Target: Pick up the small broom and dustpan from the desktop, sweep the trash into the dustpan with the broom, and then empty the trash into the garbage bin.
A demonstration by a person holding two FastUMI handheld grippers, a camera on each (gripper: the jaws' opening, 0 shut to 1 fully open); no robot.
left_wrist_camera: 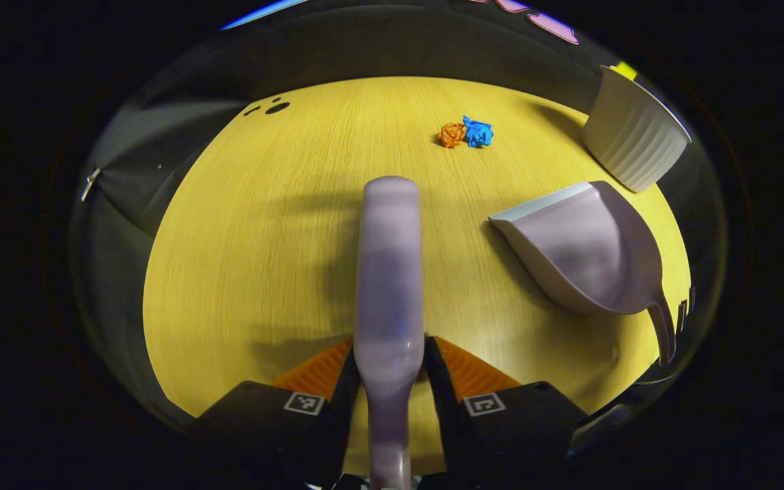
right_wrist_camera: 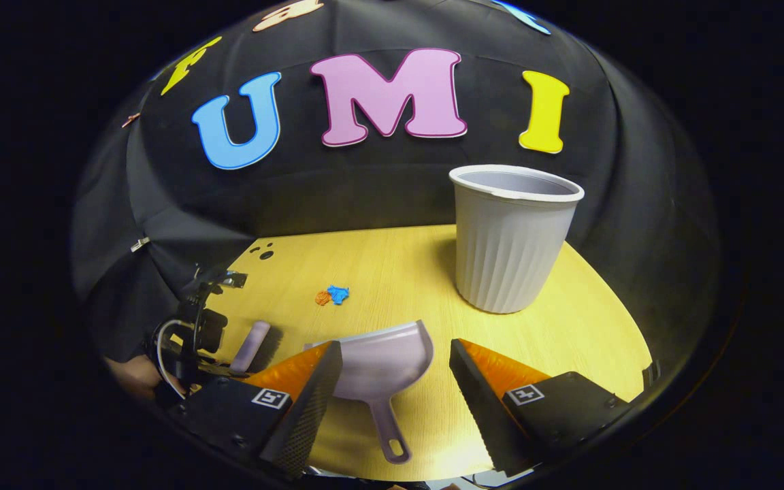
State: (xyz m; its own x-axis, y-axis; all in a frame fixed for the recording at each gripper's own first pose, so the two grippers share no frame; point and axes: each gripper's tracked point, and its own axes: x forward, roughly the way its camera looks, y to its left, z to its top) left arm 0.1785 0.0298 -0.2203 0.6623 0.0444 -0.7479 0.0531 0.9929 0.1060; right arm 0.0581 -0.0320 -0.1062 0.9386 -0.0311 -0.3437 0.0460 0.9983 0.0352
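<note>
My left gripper (left_wrist_camera: 389,350) is shut on the lilac broom (left_wrist_camera: 388,272), which points forward over the wooden table (left_wrist_camera: 263,238) and casts a shadow on it. The lilac dustpan (left_wrist_camera: 582,252) lies on the table to its right. Farther off sit two crumpled paper balls, one orange (left_wrist_camera: 451,134) and one blue (left_wrist_camera: 478,131). In the right gripper view, my right gripper (right_wrist_camera: 395,367) hangs open above the dustpan (right_wrist_camera: 382,364), whose handle (right_wrist_camera: 392,435) points toward me. The paper balls (right_wrist_camera: 332,296) lie beyond it, and the broom (right_wrist_camera: 250,346) shows at the left.
A white ribbed garbage bin (right_wrist_camera: 511,238) stands upright at the back right of the table (right_wrist_camera: 399,272), also seen as the bin (left_wrist_camera: 633,139) in the left gripper view. A hand (right_wrist_camera: 126,378) holds the left gripper at the left. Black cloth walls surround the table.
</note>
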